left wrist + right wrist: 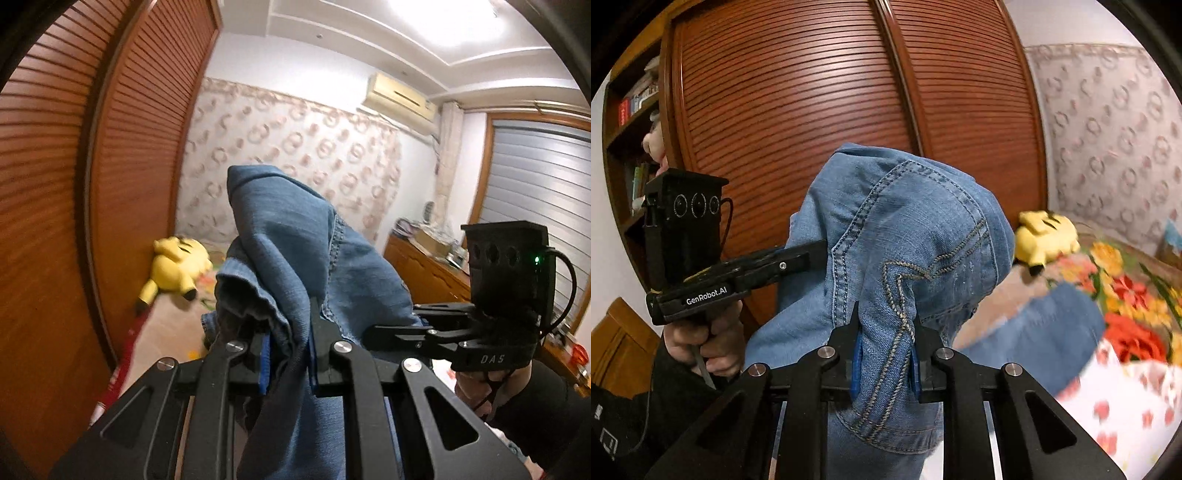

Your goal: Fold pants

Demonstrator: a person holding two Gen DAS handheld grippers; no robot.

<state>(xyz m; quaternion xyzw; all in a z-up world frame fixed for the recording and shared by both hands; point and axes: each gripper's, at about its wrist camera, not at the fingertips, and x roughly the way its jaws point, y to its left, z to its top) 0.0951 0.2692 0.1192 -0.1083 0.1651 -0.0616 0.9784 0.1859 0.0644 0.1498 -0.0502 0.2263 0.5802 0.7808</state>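
- Left gripper [288, 354] and right gripper [886, 354]: each clamped on the jeans [905, 240]; fabric hides the fingertips.
- Ahead, blurred: yellow plush toy [177, 266], slatted wardrobe doors [812, 92].

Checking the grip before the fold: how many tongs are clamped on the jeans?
2. The left tongs pinch a bunched edge of the jeans; the right tongs pinch the stitched back-pocket area. Each pair also appears side-on in the other wrist view.
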